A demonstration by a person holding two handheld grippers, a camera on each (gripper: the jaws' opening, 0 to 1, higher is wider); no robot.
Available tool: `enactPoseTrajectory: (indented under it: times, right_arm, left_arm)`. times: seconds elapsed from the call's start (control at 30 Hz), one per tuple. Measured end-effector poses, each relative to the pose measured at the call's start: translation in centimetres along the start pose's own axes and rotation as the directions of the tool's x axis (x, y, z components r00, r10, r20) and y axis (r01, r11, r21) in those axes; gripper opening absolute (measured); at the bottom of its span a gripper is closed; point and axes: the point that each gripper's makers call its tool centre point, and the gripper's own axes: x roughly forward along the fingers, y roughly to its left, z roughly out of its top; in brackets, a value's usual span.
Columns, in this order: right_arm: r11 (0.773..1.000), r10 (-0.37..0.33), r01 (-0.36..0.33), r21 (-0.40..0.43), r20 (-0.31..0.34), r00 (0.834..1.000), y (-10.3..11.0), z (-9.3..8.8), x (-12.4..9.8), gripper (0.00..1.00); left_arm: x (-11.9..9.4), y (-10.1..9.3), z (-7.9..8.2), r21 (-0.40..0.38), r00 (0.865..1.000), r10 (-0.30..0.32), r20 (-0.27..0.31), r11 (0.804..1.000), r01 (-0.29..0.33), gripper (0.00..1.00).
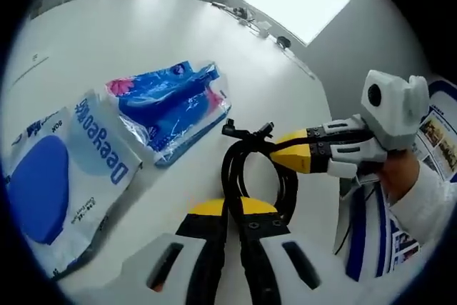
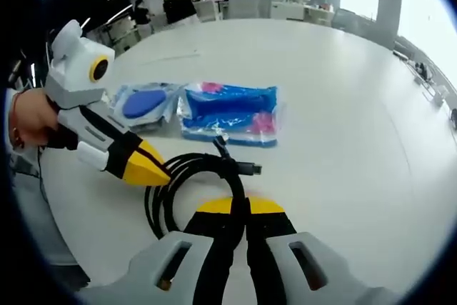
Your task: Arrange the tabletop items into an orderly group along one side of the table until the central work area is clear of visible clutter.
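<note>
- Left gripper view: the left gripper (image 1: 233, 208) rises from the bottom centre, its yellow-tipped jaws pressed together on the near side of a coiled black cable (image 1: 246, 169) that lies on the round white table (image 1: 143, 30).
- The right gripper (image 1: 282, 149) enters from the right of that frame, held by a hand (image 1: 400, 173) in a white sleeve; its yellow tips are closed and meet the coil at its right side, near the cable's plug ends.
- A clear plastic packet with blue and pink print (image 1: 171, 108) lies at centre left, just beyond the coil; a white and blue wipes packet with a dark blue oval lid (image 1: 68, 169) lies touching it at lower left.
- Printed sheets with blue stripes (image 1: 371, 233) fill the lower right, beside the coil.
- Beyond the packets, the tabletop runs bare to its curved far edge in the upper part of the frame, with broad open room there.
- Right gripper view: the right gripper (image 2: 239, 208) comes up from the bottom centre, jaws shut on the coiled black cable (image 2: 189, 176) at its right-hand strand.
- The left gripper (image 2: 153, 169) reaches in from the left, tips closed against the coil's upper left.
- The blue and pink packet (image 2: 228, 112) and the wipes packet (image 2: 146, 103) sit side by side just past the coil, at centre left.
- The right half of the table (image 2: 343, 105) lies open out to its edge.
</note>
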Motion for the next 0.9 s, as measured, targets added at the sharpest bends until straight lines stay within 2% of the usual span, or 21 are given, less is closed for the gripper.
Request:
enactPoseTrajectory:
  times: [0.23, 0.37, 0.53, 0.9]
  right_arm:
    - [1.0, -0.001, 0.001, -0.026, -0.008, 1.0, 0.02, -0.25, 0.48, 0.02]
    - [0.999, 0.003, -0.004, -0.033, -0.007, 1.0, -0.05, -0.24, 0.66, 0.02]
    - [0.999, 0.01, -0.01, -0.036, 0.001, 1.0, 0.16, -0.19, 0.67, 0.03]
    - [1.0, -0.009, 0.009, -0.017, 0.024, 1.0, -0.32, -0.2, 0.0, 0.12]
  left_arm:
    - [0.35, 0.39, -0.06, -0.039, 1.0, -0.011, 0.004, 0.999, 0.011, 0.03]
    - [0.34, 0.28, 0.0, -0.029, 1.0, -0.016, 0.007, 0.999, 0.016, 0.03]
    - [0.27, 0.28, 0.06, -0.054, 1.0, -0.02, 0.014, 0.998, 0.02, 0.03]
    - [-0.33, 0.34, 0.12, -0.01, 1.0, -0.013, 0.027, 1.0, 0.014, 0.06]
